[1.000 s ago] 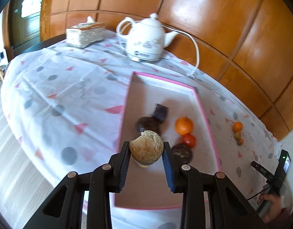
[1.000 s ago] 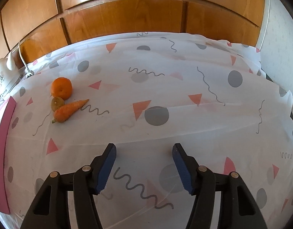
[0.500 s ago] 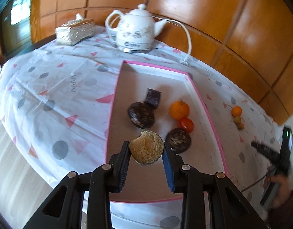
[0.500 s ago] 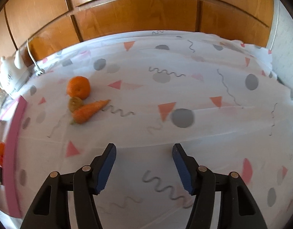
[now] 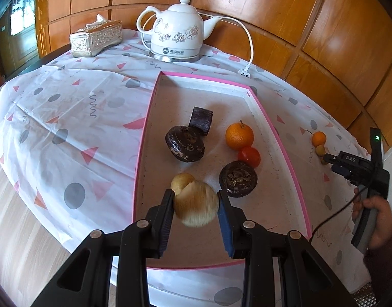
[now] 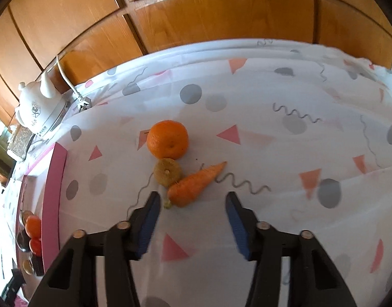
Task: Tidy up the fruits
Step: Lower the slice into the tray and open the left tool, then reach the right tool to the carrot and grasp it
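- My left gripper (image 5: 196, 206) is clamped on a tan round fruit (image 5: 196, 203), both pads pressed to its sides, over the near end of the pink tray (image 5: 142, 138).
- Just past those fingers lie a dark disc (image 5: 238, 179), a tomato (image 5: 249, 156) and an orange (image 5: 239, 136) – all inside the tray.
- My right gripper (image 6: 193, 206) has just been narrowing; its fingers stand apart with nothing between them.
- Just ahead of the right fingertips – a carrot (image 6: 193, 185), its thick end nearest the left finger, touching a small yellowish fruit (image 6: 167, 172); a tangerine (image 6: 168, 139) sits beyond.
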`<state>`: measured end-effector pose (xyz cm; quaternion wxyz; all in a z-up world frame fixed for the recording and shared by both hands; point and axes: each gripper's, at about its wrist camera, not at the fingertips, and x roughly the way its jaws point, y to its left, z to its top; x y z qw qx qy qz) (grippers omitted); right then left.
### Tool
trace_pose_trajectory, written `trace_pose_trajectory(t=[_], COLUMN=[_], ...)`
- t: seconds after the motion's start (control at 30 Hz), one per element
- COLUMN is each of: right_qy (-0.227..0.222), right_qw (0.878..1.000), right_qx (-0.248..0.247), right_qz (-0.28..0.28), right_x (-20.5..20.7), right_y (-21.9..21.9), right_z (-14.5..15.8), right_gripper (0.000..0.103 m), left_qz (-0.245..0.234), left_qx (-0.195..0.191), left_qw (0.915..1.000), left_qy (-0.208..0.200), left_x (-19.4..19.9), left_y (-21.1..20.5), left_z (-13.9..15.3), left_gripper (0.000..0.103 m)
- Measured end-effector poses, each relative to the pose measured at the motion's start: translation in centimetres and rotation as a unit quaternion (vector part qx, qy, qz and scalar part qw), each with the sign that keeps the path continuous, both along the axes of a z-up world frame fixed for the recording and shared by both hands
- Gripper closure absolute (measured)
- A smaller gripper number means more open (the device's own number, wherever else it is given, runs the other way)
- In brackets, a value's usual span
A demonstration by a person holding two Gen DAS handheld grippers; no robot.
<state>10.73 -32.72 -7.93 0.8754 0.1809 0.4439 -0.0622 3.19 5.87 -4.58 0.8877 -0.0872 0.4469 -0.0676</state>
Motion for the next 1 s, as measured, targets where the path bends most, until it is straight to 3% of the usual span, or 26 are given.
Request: trace_pose_trajectory(t=[0.17,0.3,0.43,0.67,1.0], right_qy=[0.003,0.007,0.005,-0.004,-0.003], right_qw=[1.000,1.000,0.999,0.998,0.996], right_qx=[0.008,-0.014,-0.018,-0.037,-0.028], right_qz=[-0.004,0.008,0.028,0.055,0.086], right_x=[1.2,1.6,1.0,-1.6,-5.6], right_y=[-0.2,0.1,0.3,1.1,1.6], right_z=[-0.3,-0.3,-0.2,0.5,0.7], right_gripper=[0.056,0.073,0.079,0.080,0.081], left_qz=[0.003,0.004,0.014,0.043,0.041], left_qx=[0.002,0.004,0.003,0.001,-0.007], left_qw=[1.0000,0.9999,0.9998,0.9991,0.9991], left_qy=[-0.009,-0.011,-0.010,-0.003,-0.013], left_x=[0.0,0.0,0.0,-0.1,-0.6], left_y=[0.1,0.1,0.3,1.3,1.1], left_z=[0.4,0.4,0.5,0.5,1.2], left_gripper=[0.064,0.064,0.064,0.062,0.059])
